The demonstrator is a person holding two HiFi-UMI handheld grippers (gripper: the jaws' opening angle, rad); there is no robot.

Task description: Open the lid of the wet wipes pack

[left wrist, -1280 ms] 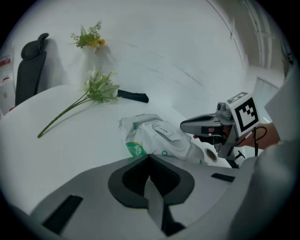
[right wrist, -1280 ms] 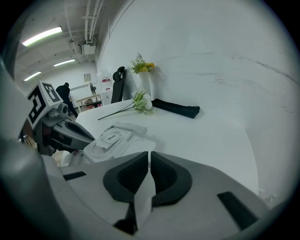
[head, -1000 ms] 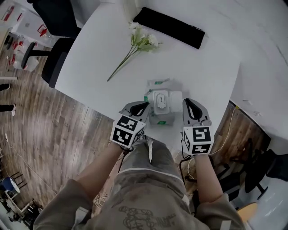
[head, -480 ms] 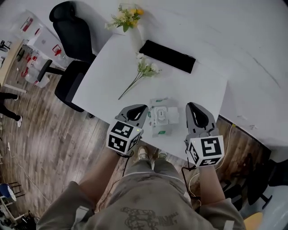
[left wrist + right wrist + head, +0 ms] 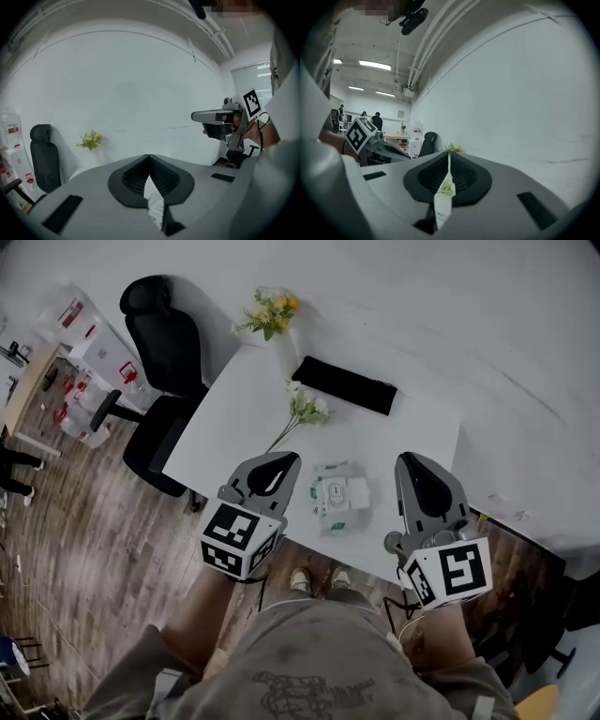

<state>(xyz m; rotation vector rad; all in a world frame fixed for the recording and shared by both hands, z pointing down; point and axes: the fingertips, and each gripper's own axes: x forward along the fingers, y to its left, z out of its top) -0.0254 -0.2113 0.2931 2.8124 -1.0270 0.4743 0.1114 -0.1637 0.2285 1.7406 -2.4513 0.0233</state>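
The wet wipes pack (image 5: 339, 495) lies flat near the front edge of the white table (image 5: 412, 432), its white lid facing up and down flat. Both grippers hang high above the table, one on each side of the pack, and touch nothing. My left gripper (image 5: 289, 457) is shut, its jaws meeting at the tip with nothing held. My right gripper (image 5: 409, 458) is shut and empty too. In the left gripper view a sliver of the pack (image 5: 155, 206) shows far below the gap behind the jaws, and the right gripper (image 5: 206, 116) shows level at the right.
A loose white flower (image 5: 302, 412) and a long black flat object (image 5: 345, 385) lie on the far half of the table. A vase of yellow flowers (image 5: 270, 311) stands at the back corner. A black office chair (image 5: 161, 343) is at the left on wooden floor.
Both grippers have risen well away from the table, still shut. The head view has pulled back, so the table and pack look smaller. The pack has not moved.
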